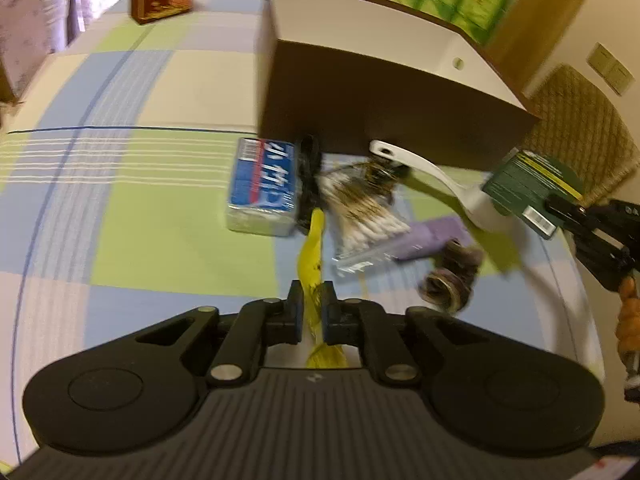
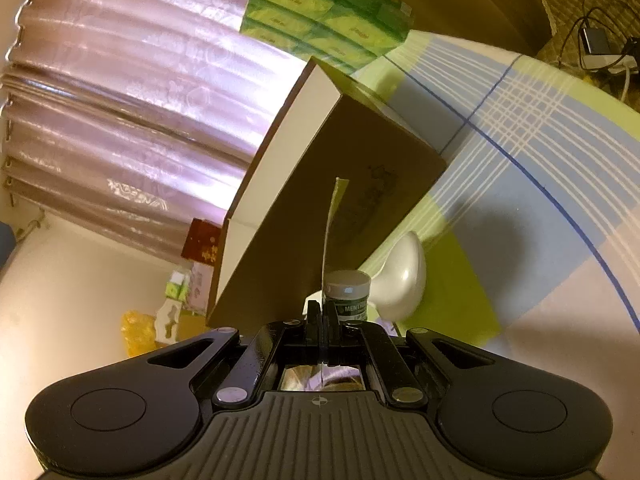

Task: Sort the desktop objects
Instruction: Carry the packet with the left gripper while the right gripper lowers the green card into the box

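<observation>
Yellow item: a thin, floppy yellow strip, black at its far end, blurred, pinched between the left tongs.
Card pack: one green carded pack with a small jar, clamped edge-on in the right tongs.
Count: one blue pack, one cotton-swab bag, one white spoon, one brown box.
Place: all on the checked surface, before the box.

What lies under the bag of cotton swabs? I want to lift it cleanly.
A purple card pokes out from under the cotton swab bag, and a black brush with a yellow handle touches its left edge. Whatever else sits beneath the bag is covered.
</observation>
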Available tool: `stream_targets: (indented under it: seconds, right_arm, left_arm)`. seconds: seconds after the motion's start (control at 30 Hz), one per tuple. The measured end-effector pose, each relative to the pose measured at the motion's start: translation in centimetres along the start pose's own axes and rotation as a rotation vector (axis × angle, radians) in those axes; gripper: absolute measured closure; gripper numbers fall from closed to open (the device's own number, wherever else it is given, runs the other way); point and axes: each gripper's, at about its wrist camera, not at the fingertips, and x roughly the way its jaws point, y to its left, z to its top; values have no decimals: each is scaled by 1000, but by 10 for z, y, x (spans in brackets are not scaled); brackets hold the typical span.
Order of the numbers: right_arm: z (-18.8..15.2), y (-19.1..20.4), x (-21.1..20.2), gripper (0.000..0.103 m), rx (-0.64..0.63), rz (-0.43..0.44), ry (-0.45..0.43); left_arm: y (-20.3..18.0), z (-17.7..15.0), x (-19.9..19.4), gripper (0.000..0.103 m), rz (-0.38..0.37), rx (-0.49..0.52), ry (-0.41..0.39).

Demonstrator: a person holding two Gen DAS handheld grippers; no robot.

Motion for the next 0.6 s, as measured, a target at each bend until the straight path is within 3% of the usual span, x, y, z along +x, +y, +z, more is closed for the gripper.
stream_targets:
  seconds: [0.3,0.4,0.6]
  right_arm:
    - [-7,-12,3,103,45,-40,29]
    - [-9,-13,1,103,47,-41,36]
    - [-10,-15,-1,103,56,-35,41]
  left_arm:
    - [-20,6,21,86,3,37,34]
    - [-14,4,26,85,24,17,44]
    - [1,4,21,91,-11,-30,40]
